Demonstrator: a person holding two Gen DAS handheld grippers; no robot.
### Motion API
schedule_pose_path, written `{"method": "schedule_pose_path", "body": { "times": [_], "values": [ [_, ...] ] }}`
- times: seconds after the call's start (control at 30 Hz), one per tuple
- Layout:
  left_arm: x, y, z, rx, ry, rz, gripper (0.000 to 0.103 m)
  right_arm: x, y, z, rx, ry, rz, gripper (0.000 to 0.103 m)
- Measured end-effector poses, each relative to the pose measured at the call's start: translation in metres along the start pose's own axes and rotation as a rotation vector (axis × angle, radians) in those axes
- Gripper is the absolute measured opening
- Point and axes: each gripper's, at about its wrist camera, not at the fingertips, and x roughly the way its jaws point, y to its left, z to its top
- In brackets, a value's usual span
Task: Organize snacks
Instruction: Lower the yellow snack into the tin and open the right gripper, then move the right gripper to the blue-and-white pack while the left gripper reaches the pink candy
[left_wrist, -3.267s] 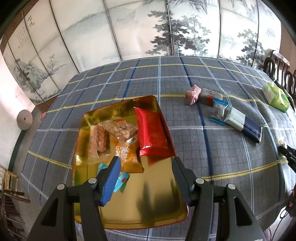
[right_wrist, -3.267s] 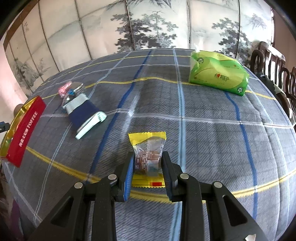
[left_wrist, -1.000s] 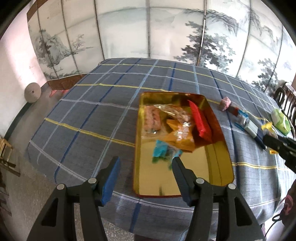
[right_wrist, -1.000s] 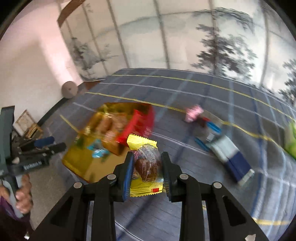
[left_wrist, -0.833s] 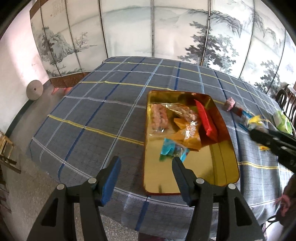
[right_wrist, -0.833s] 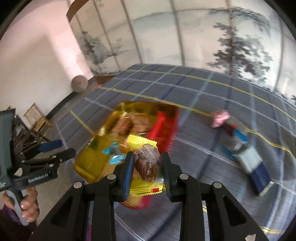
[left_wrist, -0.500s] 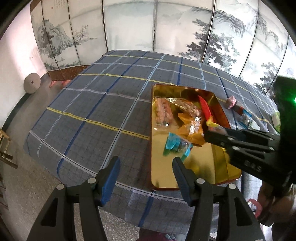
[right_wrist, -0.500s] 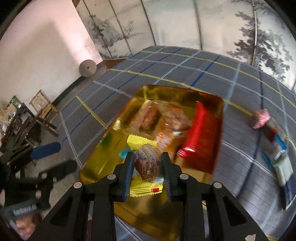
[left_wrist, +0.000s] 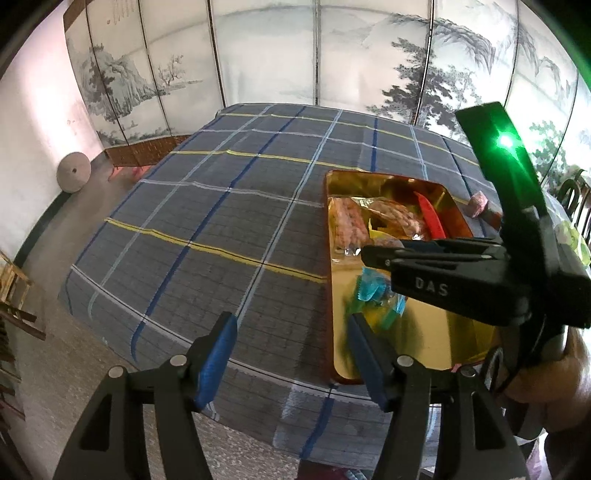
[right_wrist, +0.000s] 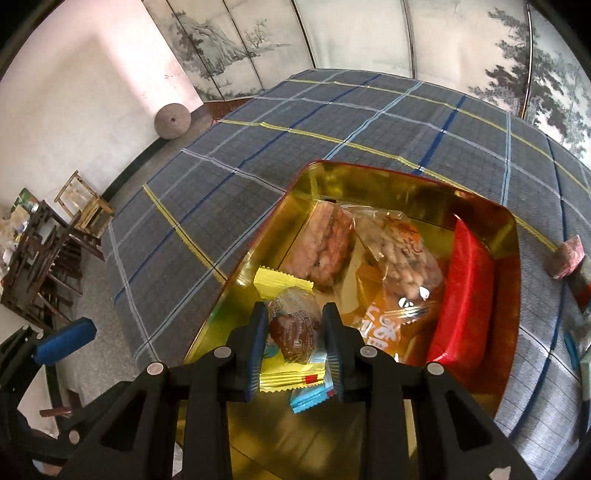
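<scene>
Gold tray (right_wrist: 413, 192) holds a red toffee pack (right_wrist: 461, 295), peanuts (right_wrist: 402, 251) and more; right gripper (right_wrist: 293, 343) clamps a yellow-wrapped cake (right_wrist: 291, 325) above it, left gripper (left_wrist: 291, 354) spread wide, holding nothing.

painted folding screen (left_wrist: 317, 55) | pale wall (right_wrist: 74, 92) | wooden chairs (right_wrist: 48, 236)

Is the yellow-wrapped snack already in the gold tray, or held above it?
Held. The right gripper is shut on the yellow-wrapped snack, hanging over the gold tray; not released.
</scene>
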Motion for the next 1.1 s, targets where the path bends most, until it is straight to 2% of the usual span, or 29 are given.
{"method": "schedule_pose_path", "body": {
  "times": [0.2, 0.43, 0.7, 0.93, 1.03, 1.1],
  "values": [
    [0.001, -0.001, -0.002, 0.013, -0.005, 0.02, 0.064, 0.004, 0.0, 0.003, 0.022, 0.004, 0.014, 0.03],
    [0.001, -0.001, -0.003, 0.016, -0.002, 0.02, 0.064, -0.005, 0.0, 0.001, 0.036, -0.031, 0.035, 0.031],
    [-0.001, -0.008, -0.005, 0.038, 0.002, 0.034, 0.064, -0.046, -0.012, -0.016, 0.069, -0.168, 0.095, 0.043],
    [-0.005, -0.022, -0.006, 0.068, 0.004, 0.037, 0.064, -0.1, -0.051, -0.063, 0.107, -0.289, 0.023, 0.055],
    [-0.007, -0.03, -0.006, 0.085, 0.0, 0.039, 0.064, -0.123, -0.076, -0.087, 0.131, -0.312, -0.062, 0.059],
    [-0.009, -0.035, -0.006, 0.098, -0.003, 0.041, 0.064, -0.137, -0.099, -0.107, 0.147, -0.321, -0.152, 0.062]
  ]
}}
